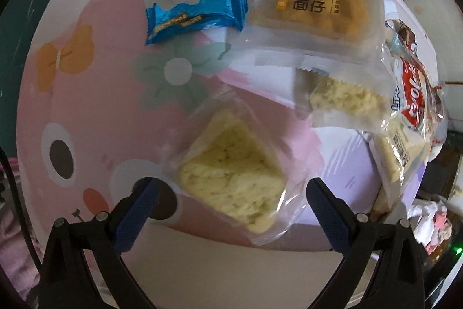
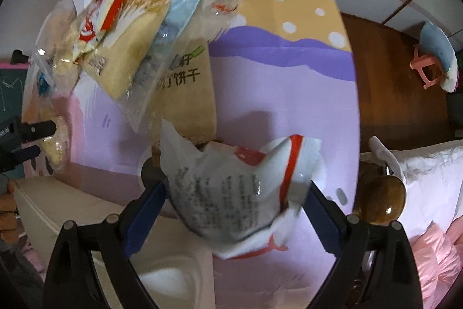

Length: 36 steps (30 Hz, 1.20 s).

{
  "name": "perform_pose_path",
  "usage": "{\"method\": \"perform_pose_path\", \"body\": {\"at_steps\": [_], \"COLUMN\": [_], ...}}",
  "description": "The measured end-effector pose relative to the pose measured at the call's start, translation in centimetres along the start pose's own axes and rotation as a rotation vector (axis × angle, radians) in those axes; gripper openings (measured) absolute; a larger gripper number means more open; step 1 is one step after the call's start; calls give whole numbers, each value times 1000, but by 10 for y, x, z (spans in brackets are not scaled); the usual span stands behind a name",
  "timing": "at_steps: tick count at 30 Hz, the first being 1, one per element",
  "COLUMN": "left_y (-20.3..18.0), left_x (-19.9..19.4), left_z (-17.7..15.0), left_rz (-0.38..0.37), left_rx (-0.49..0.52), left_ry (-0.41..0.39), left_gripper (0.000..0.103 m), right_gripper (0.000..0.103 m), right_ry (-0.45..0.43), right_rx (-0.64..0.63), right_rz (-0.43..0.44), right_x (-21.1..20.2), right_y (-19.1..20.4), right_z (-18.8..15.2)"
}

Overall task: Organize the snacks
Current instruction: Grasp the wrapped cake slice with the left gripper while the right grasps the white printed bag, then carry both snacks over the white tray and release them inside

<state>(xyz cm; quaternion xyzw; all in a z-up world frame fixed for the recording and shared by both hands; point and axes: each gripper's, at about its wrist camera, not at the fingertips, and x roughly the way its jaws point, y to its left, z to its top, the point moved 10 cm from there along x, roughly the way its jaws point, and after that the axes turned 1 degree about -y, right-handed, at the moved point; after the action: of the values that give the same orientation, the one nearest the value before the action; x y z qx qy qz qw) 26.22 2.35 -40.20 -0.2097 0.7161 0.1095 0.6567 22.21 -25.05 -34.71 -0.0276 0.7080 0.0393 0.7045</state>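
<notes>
From the left wrist, the left tool (image 1: 231, 210) is standing wide open, its two blue-padded fingers (image 1: 136, 219) spread to either side of a clear-wrapped yellow cake (image 1: 231, 178). The cake is lying blurred between them, and I cannot tell whether either pad is touching the wrapper. It is lying on the tabletop (image 1: 86, 94), which is wearing a pink cartoon cover. Beyond it, a blue packet (image 1: 196, 13) is lying beside a frosted packet (image 1: 318, 2) with black characters. A second clear-wrapped cake (image 1: 347, 100) is sitting just right of centre, against a heap of clear bags (image 1: 411, 106) at the right edge.

From the right wrist, the right tool (image 2: 237, 201) is gripping a white packet (image 2: 231, 193) with red trim and small black print, the wrapper crumpling between the fingers. Behind it, a tan biscuit packet (image 2: 191, 94) is lying on the purple part of the cover. A pile of snack bags (image 2: 130, 28) is overlapping it at upper left. The left tool is showing at the left edge.
</notes>
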Motion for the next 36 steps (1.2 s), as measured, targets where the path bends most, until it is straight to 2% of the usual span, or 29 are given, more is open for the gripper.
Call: {"method": "perform_pose_path", "body": {"at_steps": [3,6,8,9,10,15,20,24,27,30,33,36], "left_y": [-4,-7,1,0,0,-6,-6,-13,-23,-22,5,22], "left_x": [4,9,16,17,18,11,-14,-53,-106,-170,-220,-242], "left_z": [3,6,4,4,4,4,7,6,-8,-39,-71,-104], "left_rz": [-6,-30,-38,-50,-48,-70,-105,-143,-167,-169,-160,-136], "left_rx": [-34,-76,-90,-92,-91,-70,-31,11,68,170,276,364], "left_ry": [-4,-5,-1,-4,-15,-61,-140,-241,-321,-409,-474,-505], "left_gripper": [100,86,70,68,61,56,56,55,55,55,55,56], "right_gripper": [91,75,71,67,63,56,56,56,56,57,58,58], "right_ry": [18,30,30,30,29,3,-96,-201,-310,-386,-435,-447], "right_rx": [-13,-10,-7,-5,-5,3,34,73,88,69,19,-40], "right_rz": [-23,26,40,45,51,56,46,35,30,56,89,105], "right_x": [10,14,15,16,16,2,-32,-72,-115,-155,-186,-203], "right_y": [5,14,19,20,21,18,9,1,1,13,32,58], "right_z": [-2,-5,-6,-7,-7,-4,1,11,12,0,-21,-45]}}
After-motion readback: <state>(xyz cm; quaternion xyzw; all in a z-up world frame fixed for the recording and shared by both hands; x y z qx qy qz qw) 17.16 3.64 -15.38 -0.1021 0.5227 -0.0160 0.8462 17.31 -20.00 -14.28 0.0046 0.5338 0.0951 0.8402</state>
